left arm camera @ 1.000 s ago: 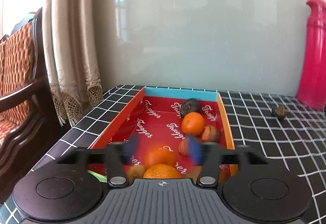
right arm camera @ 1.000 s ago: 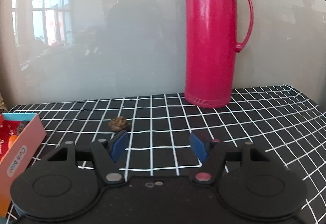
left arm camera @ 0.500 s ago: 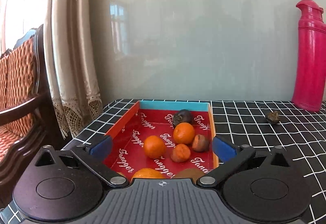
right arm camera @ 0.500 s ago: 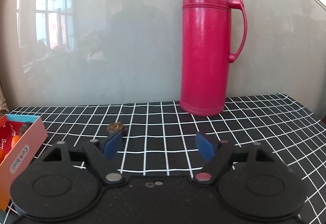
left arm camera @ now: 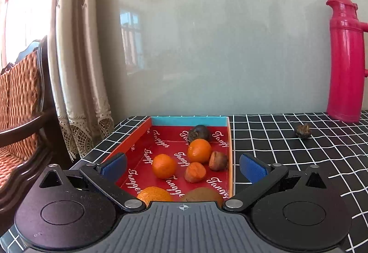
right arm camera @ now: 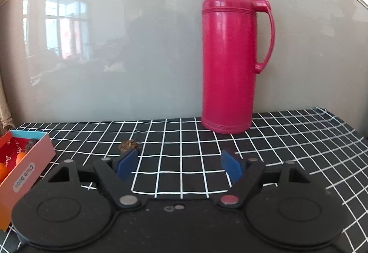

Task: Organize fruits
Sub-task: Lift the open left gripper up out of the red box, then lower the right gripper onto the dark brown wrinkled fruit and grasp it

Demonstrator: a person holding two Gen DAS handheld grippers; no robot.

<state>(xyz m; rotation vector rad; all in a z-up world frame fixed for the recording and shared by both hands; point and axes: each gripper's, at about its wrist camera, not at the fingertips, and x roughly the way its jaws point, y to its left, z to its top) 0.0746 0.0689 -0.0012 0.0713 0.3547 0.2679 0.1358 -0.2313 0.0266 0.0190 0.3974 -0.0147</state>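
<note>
Right wrist: red thermos (right arm camera: 227, 53) behind dried fruit (right arm camera: 128, 146) on tablecloth (right arm camera: 287, 138).

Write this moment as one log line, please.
left claw: open, empty | right claw: open, empty | box: holds fruit | one dark fruit: outside

The box (left arm camera: 224, 145) is red inside with white script lettering, its far wall turquoise, its rims orange; from the right wrist its outer side (right arm camera: 27, 174) reads salmon-pink. In it lie bright orange tangerines (left arm camera: 164, 166), brown fruits (left arm camera: 218, 160) and one dark, near-black fruit (left arm camera: 198, 133). The tablecloth (right arm camera: 184, 138) is black with a white grid. The flask (right arm camera: 228, 53) is glossy magenta-pink. The gripper pads (left arm camera: 253, 168) are blue on black bodies. The curtain (left arm camera: 80, 57) is cream with lace trim.
</note>
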